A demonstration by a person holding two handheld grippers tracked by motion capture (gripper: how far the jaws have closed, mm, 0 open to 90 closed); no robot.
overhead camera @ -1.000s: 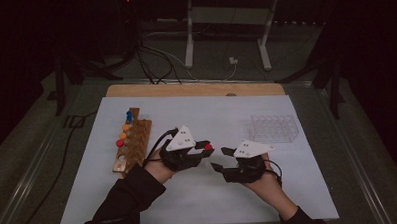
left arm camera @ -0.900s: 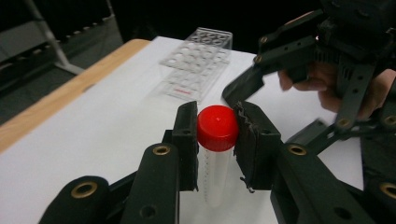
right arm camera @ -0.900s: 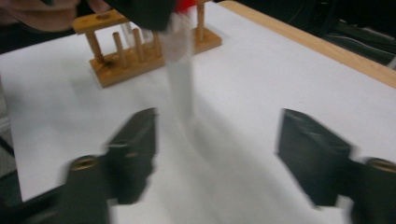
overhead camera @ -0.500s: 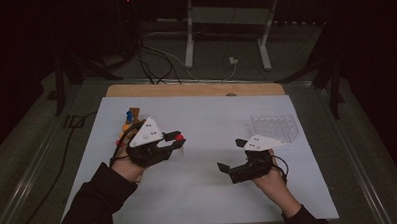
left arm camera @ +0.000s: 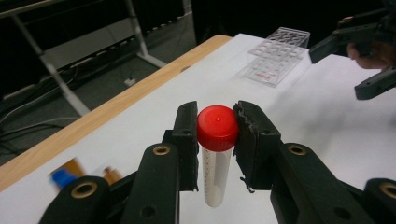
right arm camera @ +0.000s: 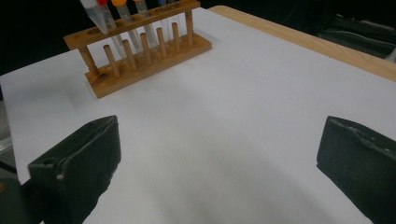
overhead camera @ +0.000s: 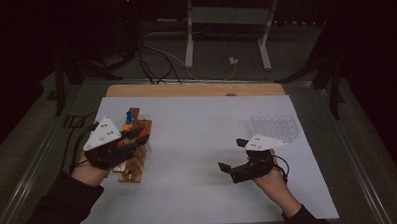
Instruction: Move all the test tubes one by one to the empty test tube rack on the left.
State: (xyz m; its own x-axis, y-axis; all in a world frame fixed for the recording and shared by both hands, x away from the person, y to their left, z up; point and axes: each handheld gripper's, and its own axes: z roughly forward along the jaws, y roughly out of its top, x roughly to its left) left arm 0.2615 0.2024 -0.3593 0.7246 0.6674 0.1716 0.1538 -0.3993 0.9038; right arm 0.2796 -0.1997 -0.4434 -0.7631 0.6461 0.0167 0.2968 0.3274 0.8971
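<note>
Carrying red-capped tube (left arm camera: 217, 154) clamped in left gripper (left arm camera: 215, 140) fingers toward wooden rack (overhead camera: 134, 159) near surface's left edge; keep it vertical over a free hole; right gripper (overhead camera: 234, 158) fingers wide, empty.

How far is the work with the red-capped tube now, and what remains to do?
Done: the left gripper is shut on the red-capped tube, lifted off the table. In hand: it hangs near the wooden rack, which holds other tubes. The right gripper stands open, its fingers just spread, nothing between them. Left: setting the tube down, probably in the wooden rack or the clear rack.
</note>
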